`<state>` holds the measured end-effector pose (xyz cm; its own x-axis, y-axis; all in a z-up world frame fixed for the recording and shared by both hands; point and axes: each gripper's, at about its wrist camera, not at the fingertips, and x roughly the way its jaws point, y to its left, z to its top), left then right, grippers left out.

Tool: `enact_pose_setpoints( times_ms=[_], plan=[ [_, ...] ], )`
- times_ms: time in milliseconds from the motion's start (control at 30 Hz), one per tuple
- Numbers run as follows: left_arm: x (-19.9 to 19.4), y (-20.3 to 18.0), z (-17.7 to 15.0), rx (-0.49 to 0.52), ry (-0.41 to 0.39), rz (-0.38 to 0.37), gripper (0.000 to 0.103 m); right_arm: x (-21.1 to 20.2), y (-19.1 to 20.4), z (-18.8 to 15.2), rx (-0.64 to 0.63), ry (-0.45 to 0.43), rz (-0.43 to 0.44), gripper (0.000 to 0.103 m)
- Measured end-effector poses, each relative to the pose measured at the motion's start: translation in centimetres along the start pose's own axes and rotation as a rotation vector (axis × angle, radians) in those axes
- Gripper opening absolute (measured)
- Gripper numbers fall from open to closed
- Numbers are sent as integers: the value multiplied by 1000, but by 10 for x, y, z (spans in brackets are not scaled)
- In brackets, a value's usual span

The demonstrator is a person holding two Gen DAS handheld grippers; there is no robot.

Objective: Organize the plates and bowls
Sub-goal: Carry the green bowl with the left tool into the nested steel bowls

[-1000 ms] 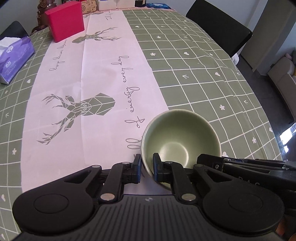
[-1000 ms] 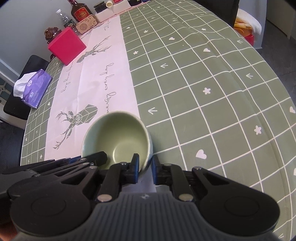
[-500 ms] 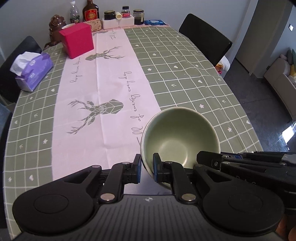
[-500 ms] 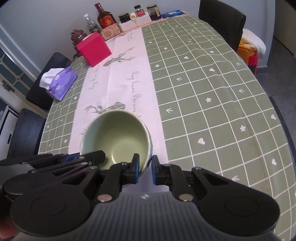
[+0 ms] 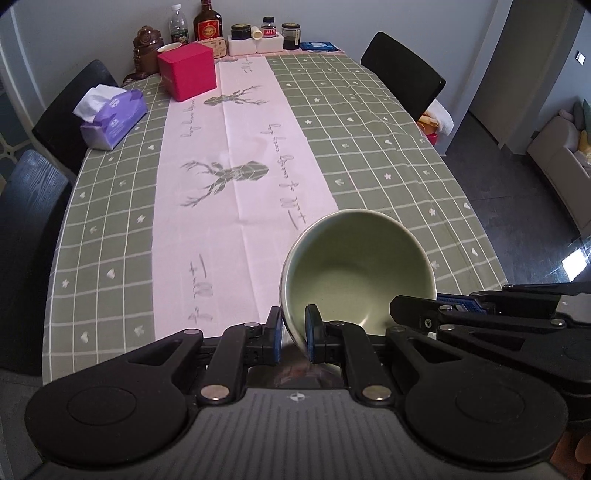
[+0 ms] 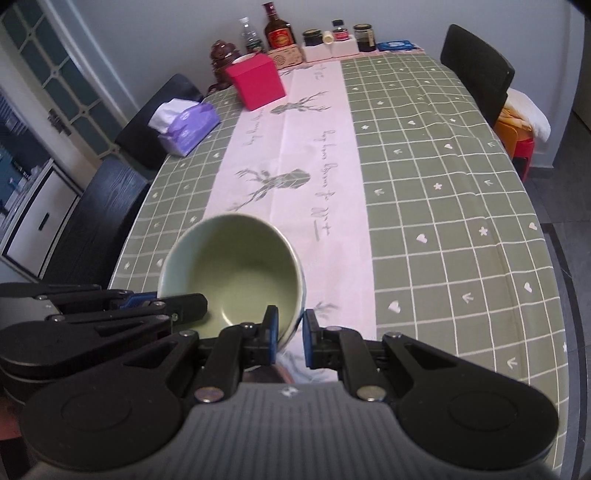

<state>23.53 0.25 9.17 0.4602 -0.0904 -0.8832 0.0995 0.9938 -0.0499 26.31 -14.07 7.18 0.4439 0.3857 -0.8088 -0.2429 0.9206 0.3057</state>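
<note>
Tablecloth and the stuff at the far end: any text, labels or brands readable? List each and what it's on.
Nothing reads cleanly.
Runner: grey cursive script lines, letters not legible.
Liquor bottle: red label, too small.
Tissue pack: print blurred.
Blue packet: blurred.
Jars: labels too small.
Red box and bowl: no text visible.

We list the bowl (image 5: 354,273): near rim hidden behind the left gripper (image 5: 293,334) and the right gripper (image 6: 288,334); underside unseen. Jars (image 5: 266,31) and bottles (image 6: 277,31) at the tabletop's (image 5: 369,147) far end: labels too small to read. Sofa (image 5: 565,162): cut off by the picture's right edge.
</note>
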Motion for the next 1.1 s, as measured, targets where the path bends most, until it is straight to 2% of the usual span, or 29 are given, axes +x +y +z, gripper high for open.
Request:
enact_pose_setpoints(
  times_ms=[233, 500, 767, 1100],
  plan=[
    [-3, 7, -38, -5, 78, 4, 15, -2, 15, -37, -60, 70, 20, 11],
    [16, 17, -68, -25, 169, -2, 15, 22, 21, -63, -89, 154, 21, 11],
    [34, 20, -74, -15, 222, -2, 16, 48, 24, -67, -115, 225, -2, 11],
    [43, 19, -70, 3, 248, -7, 18, 62, 22, -58, -133, 264, -10, 10]
  ],
)
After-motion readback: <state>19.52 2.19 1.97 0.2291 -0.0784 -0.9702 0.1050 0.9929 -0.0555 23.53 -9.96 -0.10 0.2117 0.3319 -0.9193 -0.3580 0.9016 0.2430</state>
